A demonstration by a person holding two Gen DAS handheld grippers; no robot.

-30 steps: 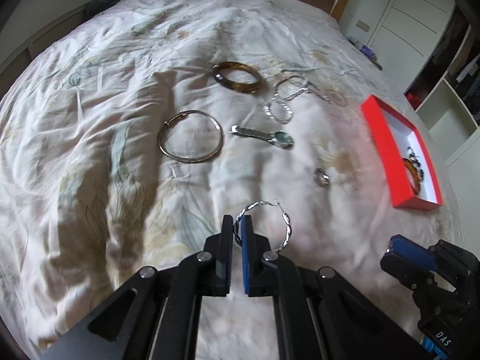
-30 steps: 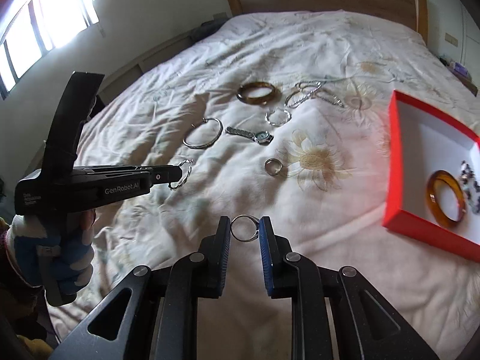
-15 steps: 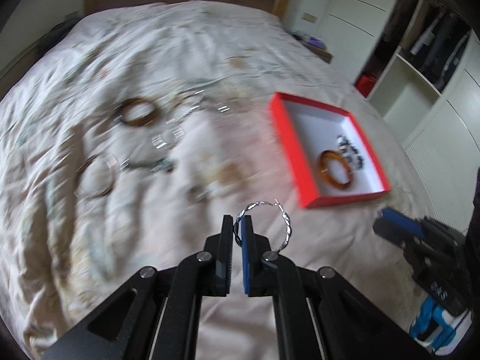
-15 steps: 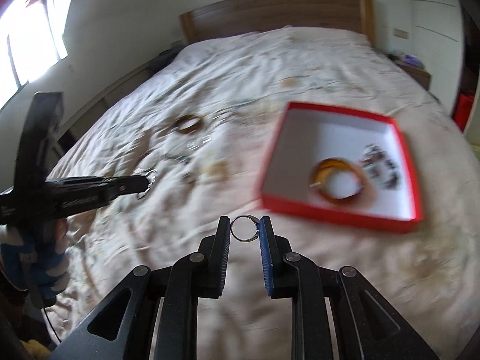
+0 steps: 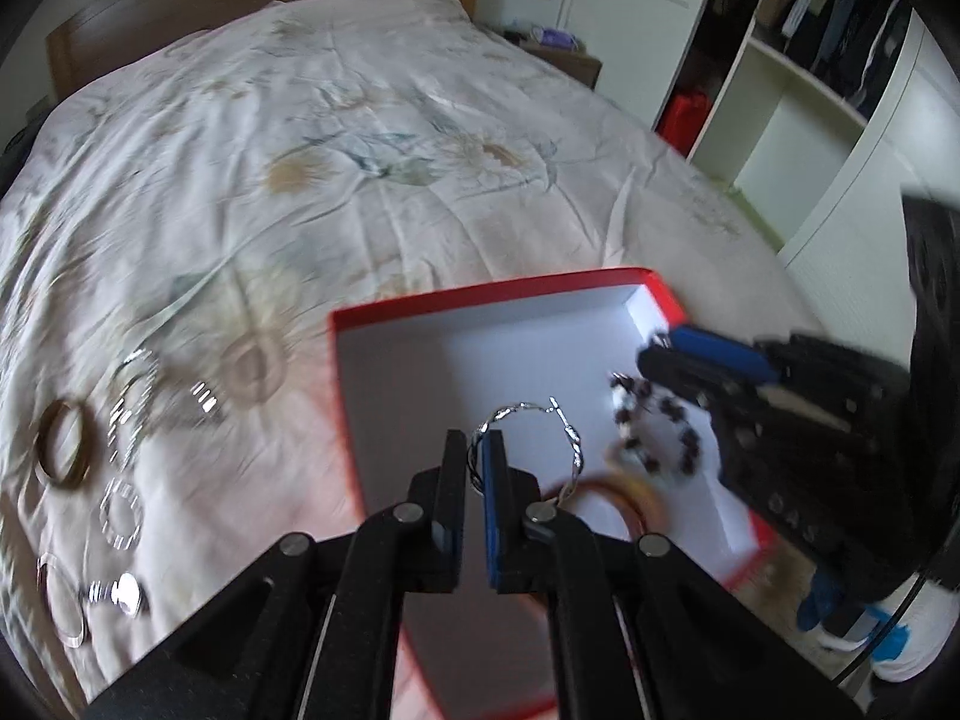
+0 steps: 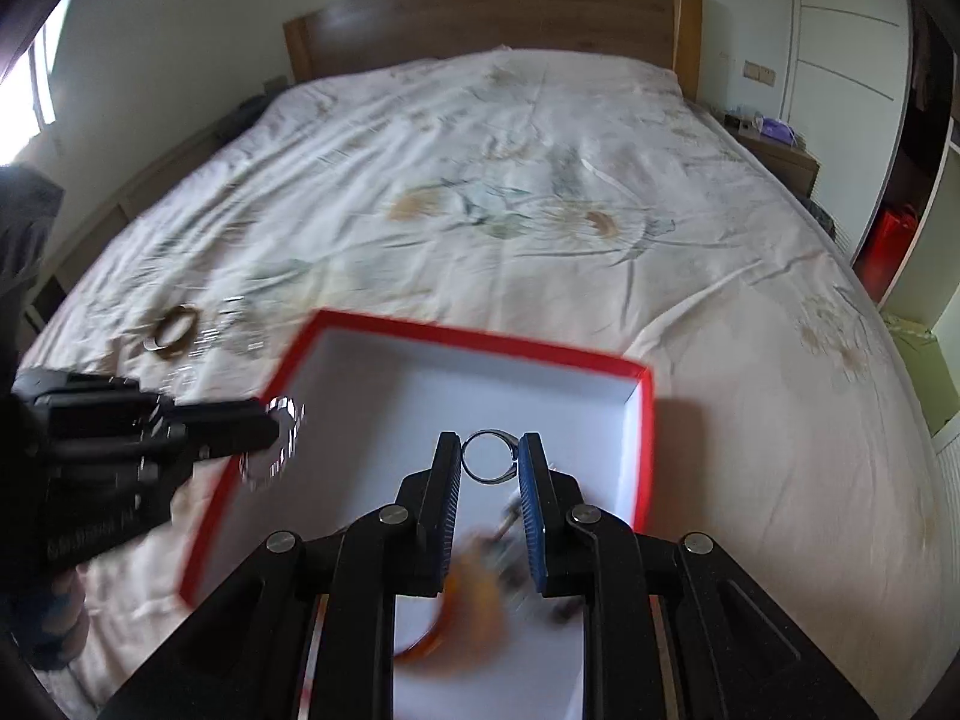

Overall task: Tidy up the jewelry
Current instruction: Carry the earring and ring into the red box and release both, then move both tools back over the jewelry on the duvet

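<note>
Left wrist view: left gripper (image 5: 477, 456), fingers clamped on a twisted silver hoop earring (image 5: 525, 441), held over the shallow red cardboard box with white inside (image 5: 420, 372). In the box: one amber bangle (image 5: 624, 495), one dark beaded bracelet (image 5: 657, 435). Left on the floral bedspread (image 5: 360, 138): one brown bangle (image 5: 63, 444) and roughly five silver pieces, too blurred to count surely.

Right wrist view: right gripper (image 6: 491, 459), fingers pinching a small silver ring (image 6: 489, 456) above the box interior. Judgement: two stored, two about to drop, well under half done.
</note>
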